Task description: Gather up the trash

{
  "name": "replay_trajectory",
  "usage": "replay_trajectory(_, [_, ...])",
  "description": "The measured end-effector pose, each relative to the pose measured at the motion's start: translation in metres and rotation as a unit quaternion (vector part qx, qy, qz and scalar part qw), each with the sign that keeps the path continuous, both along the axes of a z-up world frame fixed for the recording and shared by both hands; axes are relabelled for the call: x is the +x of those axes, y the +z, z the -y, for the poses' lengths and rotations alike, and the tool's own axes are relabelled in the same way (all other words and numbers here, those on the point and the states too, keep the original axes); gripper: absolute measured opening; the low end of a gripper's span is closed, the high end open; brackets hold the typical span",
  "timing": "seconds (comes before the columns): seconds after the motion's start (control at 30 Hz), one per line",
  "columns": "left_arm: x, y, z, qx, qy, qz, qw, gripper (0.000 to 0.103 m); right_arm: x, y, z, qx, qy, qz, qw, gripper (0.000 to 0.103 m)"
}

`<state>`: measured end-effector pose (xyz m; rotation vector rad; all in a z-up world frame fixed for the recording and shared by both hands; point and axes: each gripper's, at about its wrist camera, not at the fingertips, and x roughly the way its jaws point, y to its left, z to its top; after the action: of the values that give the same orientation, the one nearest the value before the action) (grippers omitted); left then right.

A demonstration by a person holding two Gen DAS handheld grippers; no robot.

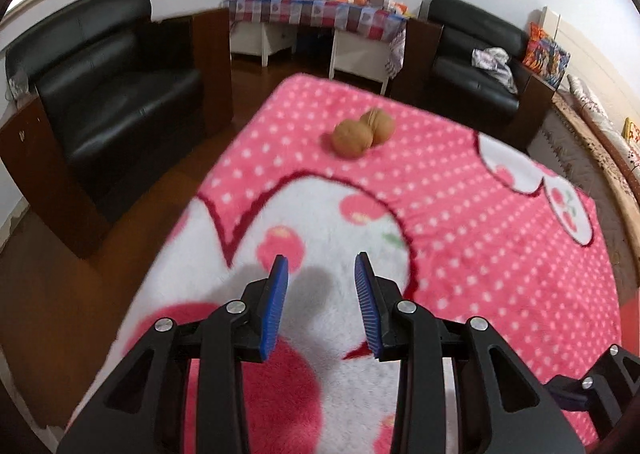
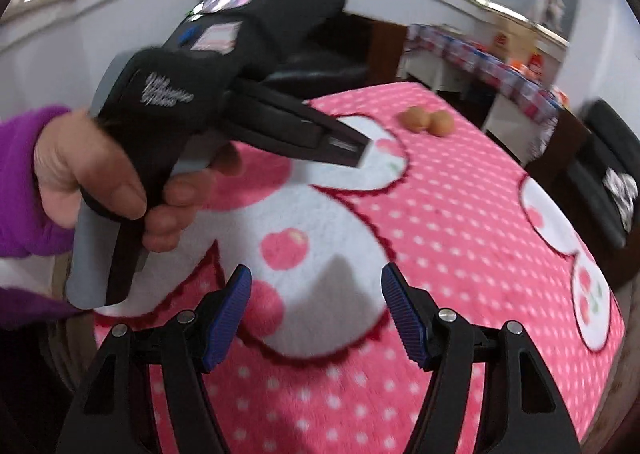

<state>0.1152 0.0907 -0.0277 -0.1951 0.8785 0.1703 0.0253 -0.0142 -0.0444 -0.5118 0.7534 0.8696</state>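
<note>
two round tan-brown walnuts (image 1: 362,132) touching side by side near the far end of a fluffy pink polka-dot blanket with white cherry patches (image 1: 480,214), pair lined up roughly crosswise, no clear pointing direction on such round shells; two grippers: left black gripper with blue ribbed pads (image 1: 321,268) partly parted and empty, right black gripper with blue ribbed pads (image 2: 316,278) spread wider, also empty, both low over the near blanket, well apart from the walnuts; nothing between; two black leather armchairs (image 1: 108,94) and one checked-cloth table (image 1: 320,16) beyond; purple-sleeved hand (image 2: 100,178) on the left handle
</note>
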Motion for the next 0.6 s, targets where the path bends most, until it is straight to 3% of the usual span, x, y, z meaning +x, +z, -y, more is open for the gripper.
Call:
replay_trajectory(0.07, [0.004, -0.005, 0.000, -0.010, -0.004, -0.013, 0.9999, 0.034, -0.003, -0.013, -0.006, -0.011, 0.012, -0.007, 1.000, 0.066])
replay_trajectory(0.17, [0.007, -0.007, 0.000, 0.001, 0.000, -0.008, 1.0000, 0.035, 0.003, -0.016, -0.005, -0.006, -0.001, -0.015, 1.000, 0.076])
replay_trajectory(0.23, [0.011, -0.008, 0.007, 0.028, 0.001, -0.010, 0.9996, 0.036, 0.010, -0.019, -0.003, -0.012, -0.025, -0.022, 0.999, 0.095])
replay_trajectory(0.4, [0.017, -0.010, 0.029, 0.098, -0.003, -0.028, 0.9947, 0.057, 0.036, -0.026, 0.007, 0.015, -0.037, -0.091, 0.995, 0.100])
replay_trajectory(0.47, [0.017, -0.011, 0.024, 0.093, 0.012, -0.032, 0.9951, 0.068, 0.036, -0.026, 0.005, 0.006, -0.037, -0.083, 0.996, 0.100])
replay_trajectory(0.6, [0.015, -0.011, 0.010, 0.041, 0.006, -0.023, 0.9989, 0.076, 0.037, -0.027, 0.004, 0.006, -0.037, -0.083, 0.996, 0.100])
